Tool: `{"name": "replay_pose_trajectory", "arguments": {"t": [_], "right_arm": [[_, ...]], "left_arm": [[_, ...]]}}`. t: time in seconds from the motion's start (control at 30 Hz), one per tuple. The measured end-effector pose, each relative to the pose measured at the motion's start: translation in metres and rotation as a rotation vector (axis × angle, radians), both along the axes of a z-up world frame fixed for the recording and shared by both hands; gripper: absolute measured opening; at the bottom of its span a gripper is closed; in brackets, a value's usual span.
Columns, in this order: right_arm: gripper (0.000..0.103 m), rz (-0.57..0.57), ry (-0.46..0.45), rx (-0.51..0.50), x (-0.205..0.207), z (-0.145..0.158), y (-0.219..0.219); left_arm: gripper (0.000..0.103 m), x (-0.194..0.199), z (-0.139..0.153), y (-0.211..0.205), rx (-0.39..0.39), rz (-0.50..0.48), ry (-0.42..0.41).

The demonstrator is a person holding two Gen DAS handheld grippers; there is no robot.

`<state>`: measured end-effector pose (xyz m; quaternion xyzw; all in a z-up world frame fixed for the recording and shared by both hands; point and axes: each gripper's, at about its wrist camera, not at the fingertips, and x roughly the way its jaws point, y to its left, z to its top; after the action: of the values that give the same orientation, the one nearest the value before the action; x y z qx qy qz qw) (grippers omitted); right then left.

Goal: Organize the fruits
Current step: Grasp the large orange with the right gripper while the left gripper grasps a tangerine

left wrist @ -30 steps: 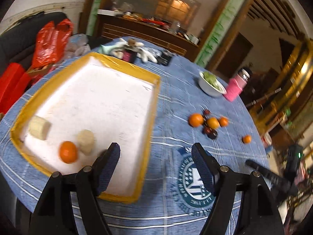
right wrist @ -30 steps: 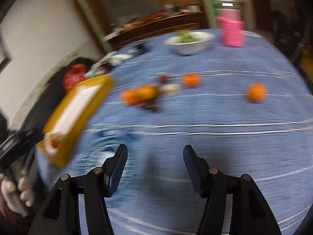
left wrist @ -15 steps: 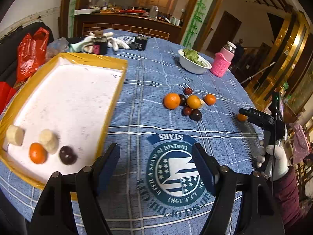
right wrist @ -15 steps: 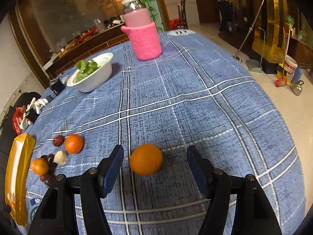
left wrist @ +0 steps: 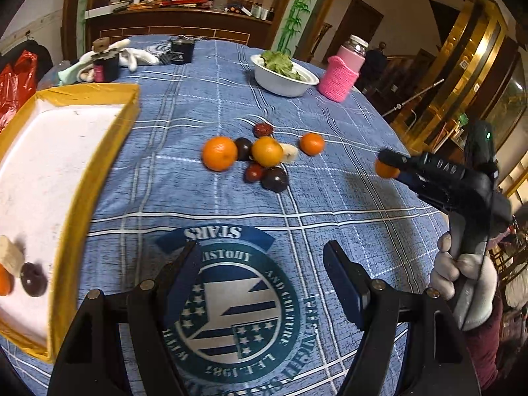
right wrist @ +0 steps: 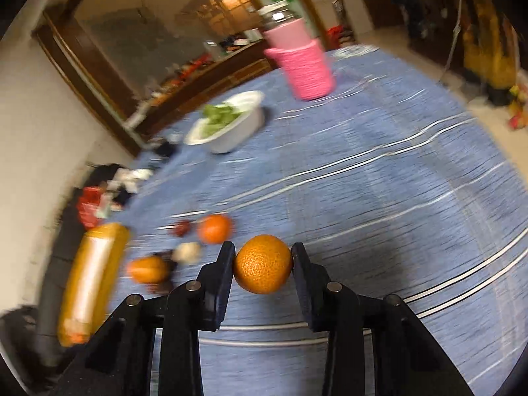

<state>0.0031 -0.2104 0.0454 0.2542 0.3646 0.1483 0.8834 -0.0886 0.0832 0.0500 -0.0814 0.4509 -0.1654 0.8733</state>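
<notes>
My right gripper [right wrist: 263,265] is closed on a small orange [right wrist: 263,264], both pads pressed against its sides, carried above the blue tablecloth [right wrist: 379,198] well right of the yellow-rimmed tray [left wrist: 99,165]. My left gripper [left wrist: 260,277] hangs wide apart and empty, just right of the tray. I judge the step as transport: pickup done, delivery pending. The remaining fruit pile [left wrist: 254,156] lies between tray and orange. The next move calls for carrying the orange over the rim, then releasing it on the white floor beside the fruit already there.

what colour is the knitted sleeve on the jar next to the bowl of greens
Pink. The knitted sleeve around the glass jar shows most sharply in the left wrist view, beside the white bowl.
</notes>
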Motion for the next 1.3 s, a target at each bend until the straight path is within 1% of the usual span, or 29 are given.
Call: {"name": "replay_pose_trajectory", "arguments": {"t": [0.1, 0.17, 0.27, 0.33, 0.43, 0.5, 0.57, 0.67, 0.77, 0.83, 0.9, 0.93, 1.0, 1.07, 1.1, 1.13, 1.17, 1.2, 1.23, 1.3], "right_arm": [[0.038, 0.065, -0.011, 0.060, 0.001, 0.003, 0.024], [0.038, 0.092, -0.024, 0.054, 0.002, 0.002, 0.039], [0.038, 0.116, -0.039, 0.007, 0.002, -0.003, 0.057], [0.038, 0.125, -0.027, -0.001, 0.002, -0.010, 0.057], [0.038, 0.117, -0.007, 0.028, 0.004, -0.016, 0.049], [0.039, 0.115, -0.004, 0.045, 0.005, -0.016, 0.045], [0.039, 0.116, -0.002, 0.040, 0.006, -0.016, 0.047], [0.039, 0.117, 0.002, 0.031, 0.007, -0.017, 0.049], [0.039, 0.114, 0.002, 0.028, 0.008, -0.017, 0.049], [0.039, 0.117, 0.003, 0.030, 0.008, -0.017, 0.050], [0.039, 0.126, 0.010, 0.029, 0.009, -0.018, 0.051], [0.039, 0.132, 0.014, 0.028, 0.010, -0.019, 0.053], [0.039, 0.142, 0.019, 0.023, 0.011, -0.020, 0.056], [0.039, 0.150, 0.019, 0.019, 0.011, -0.020, 0.058], [0.039, 0.152, 0.017, 0.017, 0.010, -0.020, 0.059], [0.039, 0.153, 0.016, 0.015, 0.010, -0.020, 0.060], [0.039, 0.153, 0.014, 0.013, 0.010, -0.019, 0.060], [0.039, 0.152, 0.013, 0.013, 0.009, -0.019, 0.060], [0.039, 0.151, 0.012, 0.014, 0.009, -0.019, 0.060], [0.039, 0.148, 0.013, 0.011, 0.010, -0.020, 0.059]], "left_arm": [[0.075, 0.004, -0.003, -0.001, 0.016, 0.008, 0.006], [0.075, 0.008, -0.002, 0.001, 0.022, 0.021, 0.002], [0.075, 0.018, 0.003, 0.009, 0.041, 0.062, -0.019], [0.075, 0.026, 0.007, 0.017, 0.047, 0.100, -0.038], [0.075, 0.038, 0.011, 0.030, 0.054, 0.153, -0.061], [0.075, 0.048, 0.009, 0.037, 0.058, 0.177, -0.068], [0.075, 0.059, 0.005, 0.043, 0.049, 0.193, -0.063], [0.074, 0.077, -0.001, 0.043, 0.026, 0.177, -0.068], [0.074, 0.092, -0.009, 0.031, 0.053, 0.125, -0.083], [0.074, 0.098, -0.015, 0.022, 0.077, 0.073, -0.094], [0.066, 0.100, -0.017, 0.016, 0.093, 0.039, -0.104], [0.066, 0.101, -0.019, 0.013, 0.106, 0.014, -0.107], [0.066, 0.104, -0.023, 0.009, 0.124, -0.001, -0.105], [0.065, 0.107, -0.028, 0.008, 0.112, -0.012, -0.088], [0.062, 0.109, -0.030, 0.008, 0.100, -0.018, -0.077], [0.059, 0.111, -0.033, 0.007, 0.087, -0.026, -0.065], [0.049, 0.113, -0.035, 0.005, 0.085, -0.038, -0.057], [0.035, 0.114, -0.036, 0.003, 0.091, -0.040, -0.058], [0.034, 0.114, -0.036, 0.000, 0.118, -0.034, -0.064], [0.033, 0.114, -0.036, 0.001, 0.110, -0.032, -0.063]]}}
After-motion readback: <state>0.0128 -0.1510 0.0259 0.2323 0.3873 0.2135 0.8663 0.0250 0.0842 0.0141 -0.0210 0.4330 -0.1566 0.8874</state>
